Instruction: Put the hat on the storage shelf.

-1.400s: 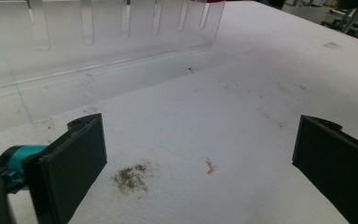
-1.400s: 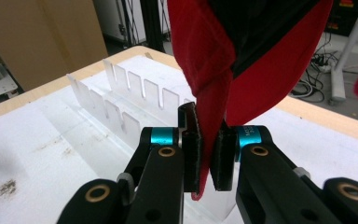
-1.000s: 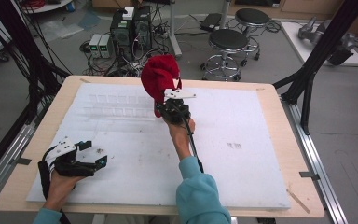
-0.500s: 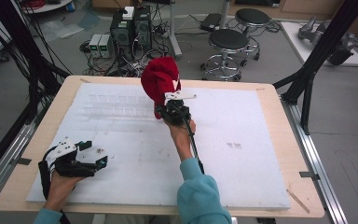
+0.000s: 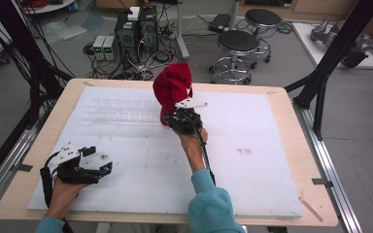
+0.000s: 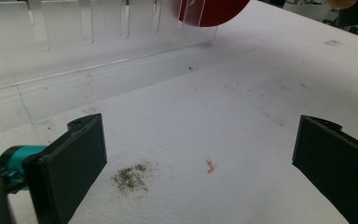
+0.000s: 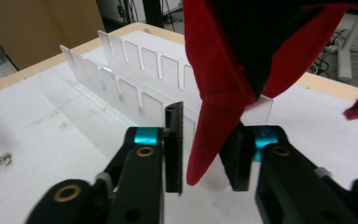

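Grey floor (image 5: 281,63) lay beyond the table; two black stools (image 5: 240,43) stood far right, computer boxes (image 5: 136,29) and tangled cables far left.

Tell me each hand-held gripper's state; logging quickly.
Left hand-held gripper: open, empty.
Right hand-held gripper: just opening, red cloth hanging loosely between its jaws.

Each tool has two flat black rectangular jaws on black linkage arms with teal fittings and brass-coloured pivot pins. The left tool (image 5: 85,162) carries a white top plate; the right tool (image 5: 184,119) carries a grey three-cornered plate and trails a black cable. Both sleeves are teal.
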